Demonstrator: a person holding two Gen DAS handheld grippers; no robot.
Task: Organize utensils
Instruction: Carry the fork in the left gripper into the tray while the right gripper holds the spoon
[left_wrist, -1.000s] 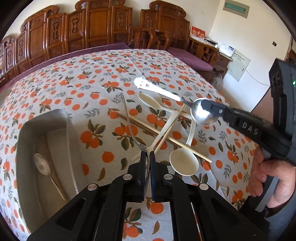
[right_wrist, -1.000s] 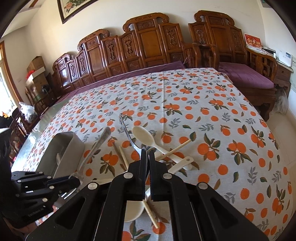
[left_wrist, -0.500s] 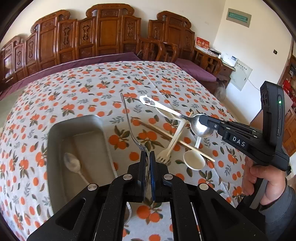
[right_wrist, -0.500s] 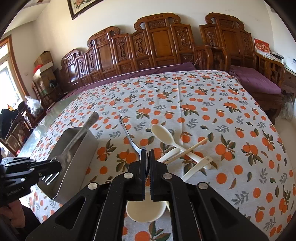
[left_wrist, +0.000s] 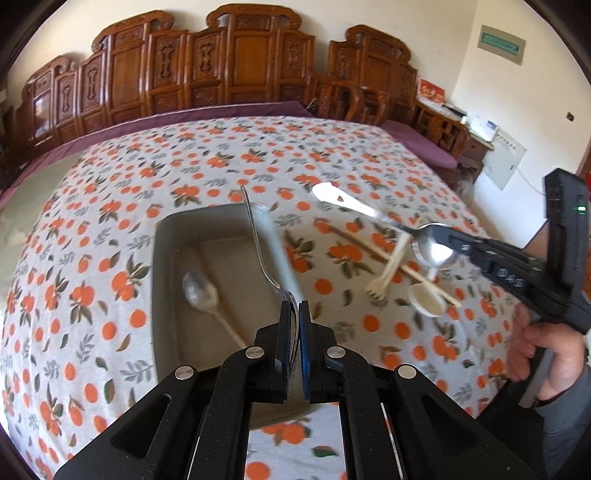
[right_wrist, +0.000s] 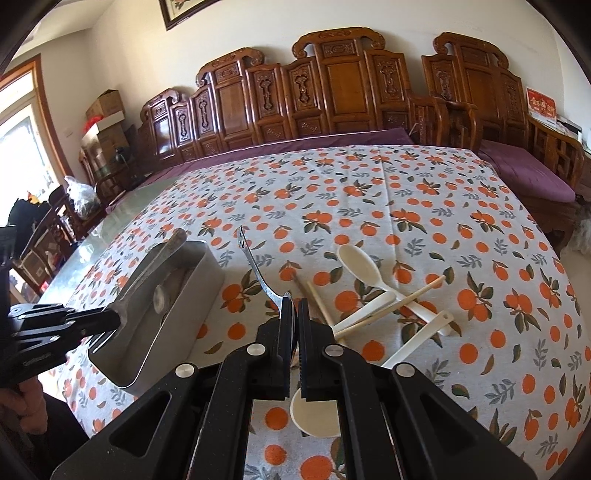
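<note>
My left gripper (left_wrist: 294, 306) is shut on a metal fork (left_wrist: 258, 236) near its tines. The fork's handle points forward over the grey metal tray (left_wrist: 166, 258), where one metal spoon (left_wrist: 201, 291) lies. From the right wrist view the same left gripper (right_wrist: 110, 321) hovers at the tray's (right_wrist: 162, 332) near left end. My right gripper (right_wrist: 294, 302) is shut on the bowl of a second metal spoon (right_wrist: 255, 266), held in the air right of the tray. In the left wrist view, that right gripper (left_wrist: 454, 247) and its spoon (left_wrist: 434, 249) hang above the loose utensils.
White plastic spoons (right_wrist: 360, 264), wooden chopsticks (right_wrist: 391, 306), a white soup spoon (right_wrist: 314, 413) and a white plastic fork (left_wrist: 388, 273) lie in a heap on the orange-patterned tablecloth (right_wrist: 406, 206). Carved wooden chairs line the far edge. A person's hand (left_wrist: 554, 354) holds the right gripper.
The left gripper has carried the fork leftward from beside the tray to above it. The right gripper with its spoon has drifted the same way. Both stayed shut.
</note>
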